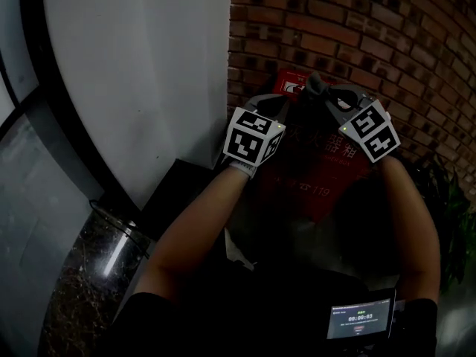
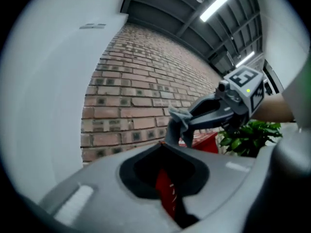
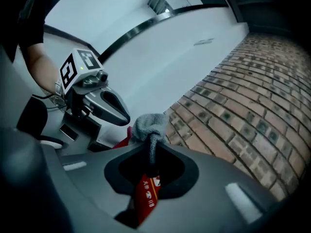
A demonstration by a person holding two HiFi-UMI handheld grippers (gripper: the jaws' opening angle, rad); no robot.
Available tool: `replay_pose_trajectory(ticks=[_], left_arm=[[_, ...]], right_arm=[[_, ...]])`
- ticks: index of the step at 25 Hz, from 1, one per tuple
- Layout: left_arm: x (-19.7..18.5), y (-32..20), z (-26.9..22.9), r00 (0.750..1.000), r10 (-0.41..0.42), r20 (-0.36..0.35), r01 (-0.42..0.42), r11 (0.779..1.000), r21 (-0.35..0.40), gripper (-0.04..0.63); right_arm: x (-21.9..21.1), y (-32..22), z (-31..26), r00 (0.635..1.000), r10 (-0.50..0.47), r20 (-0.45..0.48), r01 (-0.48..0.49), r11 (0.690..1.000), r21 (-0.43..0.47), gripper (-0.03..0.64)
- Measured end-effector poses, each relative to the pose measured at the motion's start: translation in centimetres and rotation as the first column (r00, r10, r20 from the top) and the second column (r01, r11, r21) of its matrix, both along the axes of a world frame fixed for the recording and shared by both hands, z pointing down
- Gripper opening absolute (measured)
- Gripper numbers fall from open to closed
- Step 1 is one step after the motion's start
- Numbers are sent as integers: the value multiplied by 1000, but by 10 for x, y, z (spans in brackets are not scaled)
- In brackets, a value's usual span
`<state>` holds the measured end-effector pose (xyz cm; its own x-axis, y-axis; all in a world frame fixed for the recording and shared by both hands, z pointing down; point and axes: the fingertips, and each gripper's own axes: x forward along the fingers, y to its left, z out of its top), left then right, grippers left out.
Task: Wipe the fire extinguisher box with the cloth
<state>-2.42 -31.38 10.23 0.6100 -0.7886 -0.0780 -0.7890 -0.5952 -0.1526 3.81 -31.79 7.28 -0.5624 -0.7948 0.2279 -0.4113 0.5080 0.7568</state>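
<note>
Clearly red, the box (image 1: pixel 320 177) carries pale lettering across its front and the digits 119 lower down, with a red-and-white label at its far edge. It stands against the brick wall (image 1: pixel 387 28), right of a white pillar (image 1: pixel 141 65). In the head view its long axis runs from the wall at the far end toward the person at the near end, with the lettered face turned toward the camera. The steep downward look leaves it unclear how upright the box is.

The right gripper (image 3: pixel 151 147) has its jaws closed on a grey cloth (image 3: pixel 149 125). The cloth bunches into a soft wad just beyond the tips, with a twisted strand pinched between them. In the head view it sits at the box's far top edge, close to the bricks.

The left gripper (image 2: pixel 163 147) is closed with nothing between its jaws; only a sliver of red box shows through its slot. It hangs just left of the right one, over the box's far left corner.

A green plant (image 2: pixel 248 137) stands right of the box.
</note>
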Motion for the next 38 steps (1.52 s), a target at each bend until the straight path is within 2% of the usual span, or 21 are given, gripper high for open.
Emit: replay_pose_trajectory(ticks=[7, 13, 16, 21, 28, 35, 38], left_arm=[[-10, -36, -9, 999, -51, 16, 52, 998, -37, 2], [-19, -47, -2, 997, -77, 20, 77, 996, -36, 2], [-26, -53, -2, 996, -86, 18, 87, 996, -27, 2], [-29, -59, 3, 996, -86, 32, 86, 996, -18, 2], [-32, -67, 12, 997, -77, 21, 78, 997, -29, 2], [-31, -71, 16, 995, -89, 36, 89, 996, -24, 2], [-33, -70, 18, 993, -111, 32, 112, 994, -17, 2]], right_arm=[[-15, -85, -16, 995, 33, -97, -39, 997, -66, 35], [-37, -140, -8, 981, 43, -190, -62, 994, -94, 35], [-47, -163, 0, 968, 46, -246, -75, 991, -108, 35], [-54, -192, 27, 942, 41, -334, -109, 976, -187, 35], [-59, -214, 58, 915, 31, -402, -142, 958, -251, 34], [-61, -208, 62, 913, 19, -408, -152, 943, -297, 32], [-66, -197, 63, 920, -11, -391, -122, 941, -316, 32]])
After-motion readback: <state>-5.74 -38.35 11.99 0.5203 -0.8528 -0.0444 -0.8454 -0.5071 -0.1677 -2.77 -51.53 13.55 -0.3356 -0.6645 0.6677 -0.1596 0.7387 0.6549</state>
